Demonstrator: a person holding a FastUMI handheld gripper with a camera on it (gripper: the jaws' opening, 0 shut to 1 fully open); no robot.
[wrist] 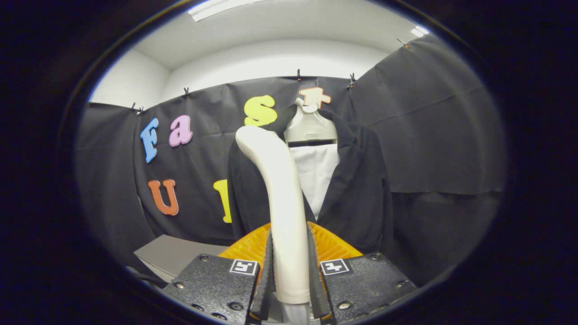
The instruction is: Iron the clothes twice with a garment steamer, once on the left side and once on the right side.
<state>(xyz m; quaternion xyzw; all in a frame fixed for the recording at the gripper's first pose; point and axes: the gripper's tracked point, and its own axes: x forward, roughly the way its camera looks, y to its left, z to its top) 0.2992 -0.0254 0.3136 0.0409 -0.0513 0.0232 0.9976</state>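
My gripper (290, 271) is shut on the white handle of the garment steamer (282, 198), with both ribbed fingers pressing its sides. The steamer rises upright between the fingers, and its rounded head reaches the height of the garment's left shoulder. Beyond it hangs a black jacket (356, 189) over a white shirt (316, 174) on a pale hanger stand (310, 124). The steamer covers part of the jacket's left front. Whether the steamer head touches the cloth I cannot tell.
A grey flat surface (174, 255) lies low to the left of the fingers. Black cloth walls close the booth behind and on both sides of the hanging garment. An orange ribbed part (332, 246) sits just behind the fingers.
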